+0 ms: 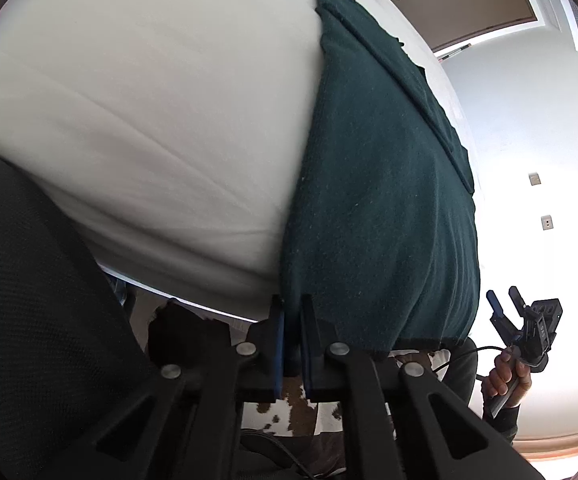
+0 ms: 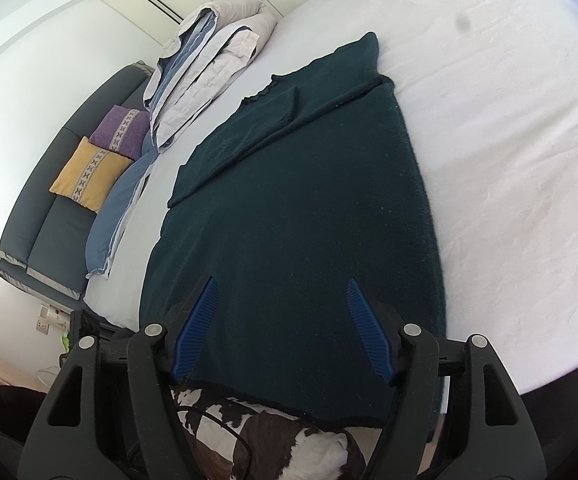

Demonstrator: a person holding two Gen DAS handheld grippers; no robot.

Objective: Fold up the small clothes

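A dark green garment (image 2: 309,208) lies spread on the white bed (image 2: 509,140), one sleeve folded across its upper part, its hem hanging over the bed's near edge at 6 o'clock. No container shows in either view.

The left gripper (image 1: 291,312) is closed tight on the garment's left lower edge, blue pads pinching the fabric at 6 o'clock of the left wrist view. The right gripper (image 2: 283,320) stands wide apart above the hem, holding nothing.

Only the left wrist view shows the right gripper from outside, at 4 o'clock, gripped by a hand (image 1: 505,376), and a door (image 1: 469,0) at 1 o'clock. Only the right wrist view shows folded bedding (image 2: 205,68) at 11 o'clock, a yellow cushion (image 2: 89,176) and a purple cushion (image 2: 123,130) at 9 o'clock, and a brown-and-white cowhide rug (image 2: 281,440) below.
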